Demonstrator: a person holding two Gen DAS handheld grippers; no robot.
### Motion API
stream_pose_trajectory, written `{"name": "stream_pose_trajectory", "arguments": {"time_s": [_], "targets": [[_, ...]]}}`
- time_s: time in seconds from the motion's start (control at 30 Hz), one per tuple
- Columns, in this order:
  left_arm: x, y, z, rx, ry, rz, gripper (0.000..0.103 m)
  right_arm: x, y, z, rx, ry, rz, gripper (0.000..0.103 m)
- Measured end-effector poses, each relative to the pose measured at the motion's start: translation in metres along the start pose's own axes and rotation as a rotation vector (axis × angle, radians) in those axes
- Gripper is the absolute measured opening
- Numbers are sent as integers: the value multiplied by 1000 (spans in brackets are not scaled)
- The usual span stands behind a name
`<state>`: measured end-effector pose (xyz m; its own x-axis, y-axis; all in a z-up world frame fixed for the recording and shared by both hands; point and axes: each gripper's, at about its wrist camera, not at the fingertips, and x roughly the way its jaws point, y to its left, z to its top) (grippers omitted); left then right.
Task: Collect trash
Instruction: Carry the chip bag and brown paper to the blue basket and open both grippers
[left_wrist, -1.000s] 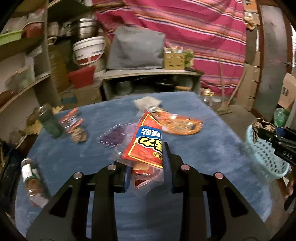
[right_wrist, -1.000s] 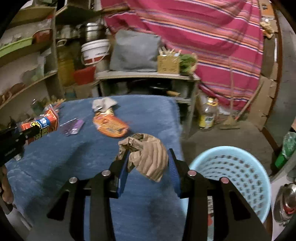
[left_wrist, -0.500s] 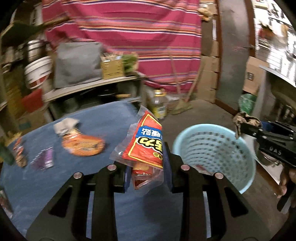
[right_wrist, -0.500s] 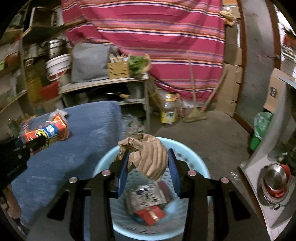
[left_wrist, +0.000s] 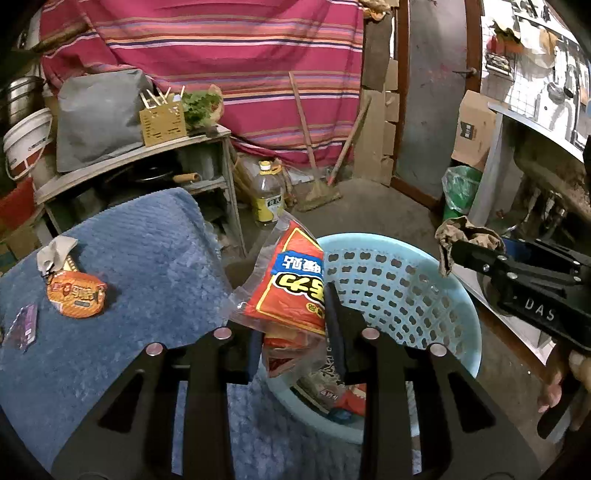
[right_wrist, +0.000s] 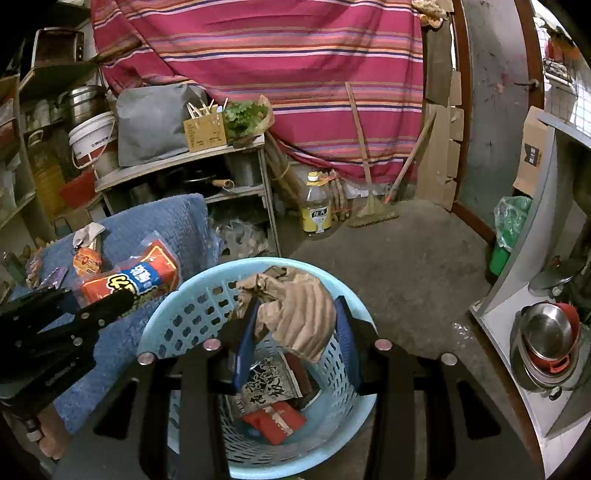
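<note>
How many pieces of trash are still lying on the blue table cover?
3 that I can make out: a crumpled grey-white wrapper, a round orange foil lid beside it, and a purple wrapper at the left edge. More may lie out of view.

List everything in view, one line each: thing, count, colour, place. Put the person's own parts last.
basket: 1, light blue, on the floor beside the table
wrappers in basket: several, red and black-white, basket bottom
snack bag: 1, red, held in left gripper
crumpled paper: 1, brown, held in right gripper over basket
round wrapper: 1, orange, on table
purple wrapper: 1, table's left edge
table cover: 1, blue
oil bottle: 1, yellow label, floor
left gripper: 1, black
right gripper: 1, black
</note>
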<state>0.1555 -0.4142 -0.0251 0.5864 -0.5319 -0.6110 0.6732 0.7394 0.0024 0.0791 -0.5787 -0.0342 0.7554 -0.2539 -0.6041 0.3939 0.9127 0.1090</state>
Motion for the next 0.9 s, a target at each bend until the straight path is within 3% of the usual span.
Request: {"name": "stream_pose_trajectory", "arguments": {"time_s": [0.33, 0.4, 0.43, 0.57, 0.77, 0.9], "targets": [[8, -1, 10, -2, 16, -11, 35, 13, 3, 0, 18, 24, -3, 40], [3, 1, 10, -4, 0, -11, 52, 15, 4, 0, 14, 30, -6, 40], [1, 2, 10, -7, -9, -6, 56, 16, 4, 0, 15, 33, -8, 40], [-6, 9, 11, -14, -22, -1, 62, 18, 6, -1, 24, 37, -8, 40], [-31, 28, 11, -36, -79, 59, 84, 20, 11, -1, 22, 41, -1, 40], [-54, 52, 7, -57, -112, 127, 91, 25, 21, -2, 25, 43, 13, 41]]}}
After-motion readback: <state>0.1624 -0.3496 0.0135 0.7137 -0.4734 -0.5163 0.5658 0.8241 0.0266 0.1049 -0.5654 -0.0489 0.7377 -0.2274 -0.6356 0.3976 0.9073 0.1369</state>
